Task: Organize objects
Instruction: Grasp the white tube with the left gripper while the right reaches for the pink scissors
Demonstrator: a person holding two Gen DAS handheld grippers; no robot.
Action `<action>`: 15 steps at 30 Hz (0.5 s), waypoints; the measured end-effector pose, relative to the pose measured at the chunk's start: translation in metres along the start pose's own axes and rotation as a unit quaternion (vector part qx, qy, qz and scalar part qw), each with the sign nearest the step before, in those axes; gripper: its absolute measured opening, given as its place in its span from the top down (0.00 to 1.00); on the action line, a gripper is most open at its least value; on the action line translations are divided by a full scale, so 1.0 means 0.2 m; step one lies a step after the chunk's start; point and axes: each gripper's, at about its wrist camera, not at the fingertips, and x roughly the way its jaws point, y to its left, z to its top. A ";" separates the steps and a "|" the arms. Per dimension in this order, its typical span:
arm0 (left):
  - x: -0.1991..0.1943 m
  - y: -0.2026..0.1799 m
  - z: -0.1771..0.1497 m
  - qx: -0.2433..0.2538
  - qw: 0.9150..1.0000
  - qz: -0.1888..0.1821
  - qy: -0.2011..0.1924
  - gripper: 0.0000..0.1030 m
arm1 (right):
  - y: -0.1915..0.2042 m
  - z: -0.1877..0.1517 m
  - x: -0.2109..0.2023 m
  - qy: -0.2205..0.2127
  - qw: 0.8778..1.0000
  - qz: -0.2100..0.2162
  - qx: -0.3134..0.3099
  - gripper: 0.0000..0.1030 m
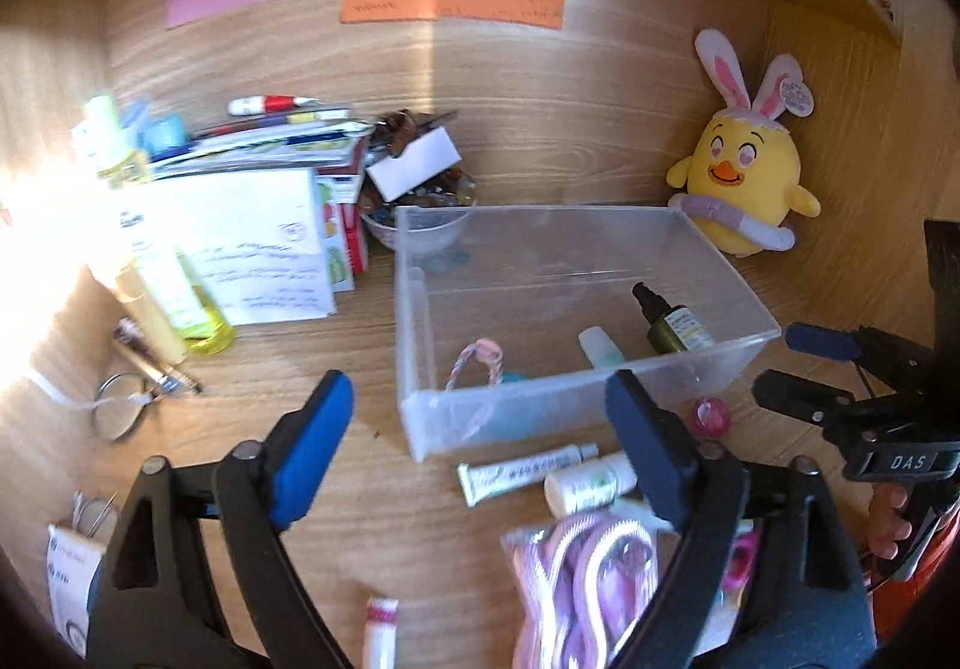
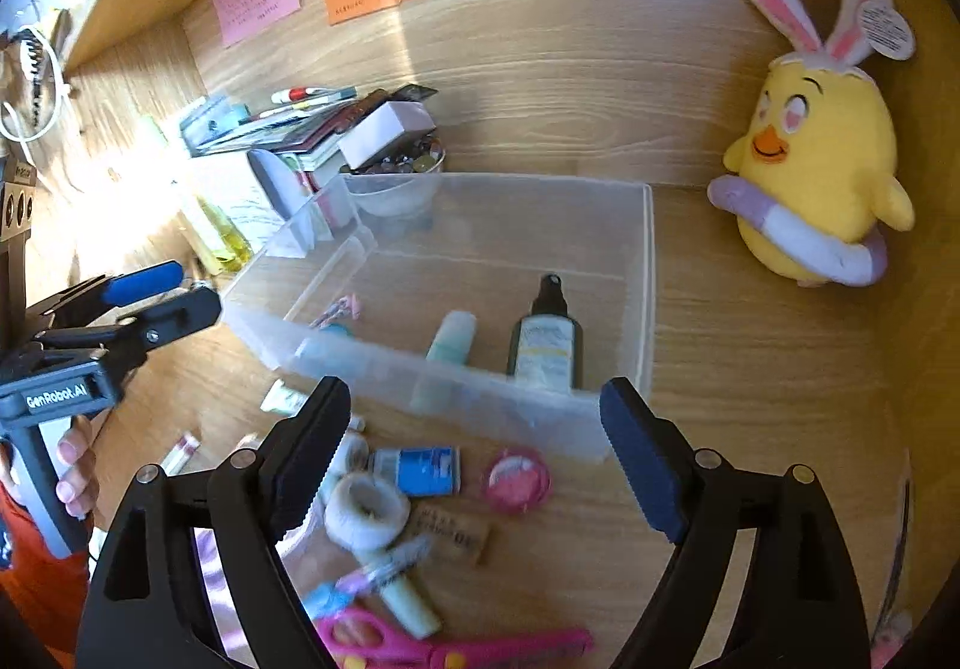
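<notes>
A clear plastic bin (image 1: 708, 369) (image 2: 645, 273) stands on the wooden desk. Inside lie a dark spray bottle (image 1: 669, 324) (image 2: 547, 336), a pale teal tube (image 1: 600, 346) (image 2: 450, 336) and a pink braided loop (image 1: 477, 363). My left gripper (image 1: 480, 441) is open and empty in front of the bin's near-left corner. My right gripper (image 2: 474, 453) is open and empty above loose items before the bin: a blue-labelled tube (image 2: 420, 470), a pink round tin (image 2: 517, 480) (image 1: 711, 416), a white tape roll (image 2: 366, 510) and pink scissors (image 2: 444, 648). A white tube (image 1: 522, 471) and a small white bottle (image 1: 588, 484) lie near the left gripper.
A yellow chick plush (image 1: 744, 177) (image 2: 822, 171) leans at the back right. Stacked papers and books (image 1: 258, 225), a bowl of trinkets (image 1: 420, 201) and a yellow bottle (image 1: 156, 273) crowd the back left. A magnifying glass (image 1: 117, 414) lies left. A bag of purple cord (image 1: 585, 579) lies in front.
</notes>
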 end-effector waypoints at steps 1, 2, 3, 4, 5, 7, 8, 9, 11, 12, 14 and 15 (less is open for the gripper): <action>-0.03 0.01 -0.02 -0.002 1.000 0.006 -0.003 0.12 | 0.00 -0.02 -0.02 -0.001 1.000 0.005 0.003 0.19; -0.05 0.02 -0.04 -0.002 1.000 0.012 -0.005 0.11 | 0.00 -0.04 -0.04 -0.001 1.000 0.008 0.006 0.19; -0.07 0.03 -0.06 -0.002 1.000 0.019 -0.005 0.11 | 0.00 -0.07 -0.06 -0.003 1.000 0.009 0.008 0.19; -0.09 0.05 -0.09 -0.002 1.000 0.026 -0.004 0.11 | 0.00 -0.08 -0.08 -0.005 1.000 0.009 0.008 0.19; -0.10 0.06 -0.11 -0.001 0.999 0.033 -0.001 0.11 | 0.00 -0.10 -0.10 -0.008 1.000 0.008 0.007 0.19; -0.11 0.08 -0.17 0.002 0.999 0.045 0.012 0.11 | 0.02 -0.14 -0.13 -0.011 1.000 0.002 0.002 0.19; -0.11 0.09 -0.20 0.005 0.999 0.049 0.020 0.11 | 0.03 -0.16 -0.14 -0.012 1.000 -0.001 0.000 0.19; -0.10 0.10 -0.23 0.008 0.998 0.053 0.029 0.11 | 0.03 -0.18 -0.15 -0.011 1.000 -0.004 -0.004 0.19; -0.07 0.12 -0.30 0.007 0.997 0.059 0.054 0.11 | 0.05 -0.22 -0.16 -0.009 1.000 -0.011 -0.013 0.19; -0.06 0.14 -0.33 0.004 0.996 0.058 0.064 0.11 | 0.06 -0.25 -0.16 -0.006 1.000 -0.014 -0.016 0.19; -0.03 0.17 -0.39 -0.011 0.995 0.057 0.082 0.15 | 0.07 -0.30 -0.16 0.002 1.000 -0.014 -0.018 0.19; -0.02 0.18 -0.42 -0.013 0.994 0.056 0.088 0.22 | 0.07 -0.33 -0.15 0.008 1.000 -0.013 -0.016 0.19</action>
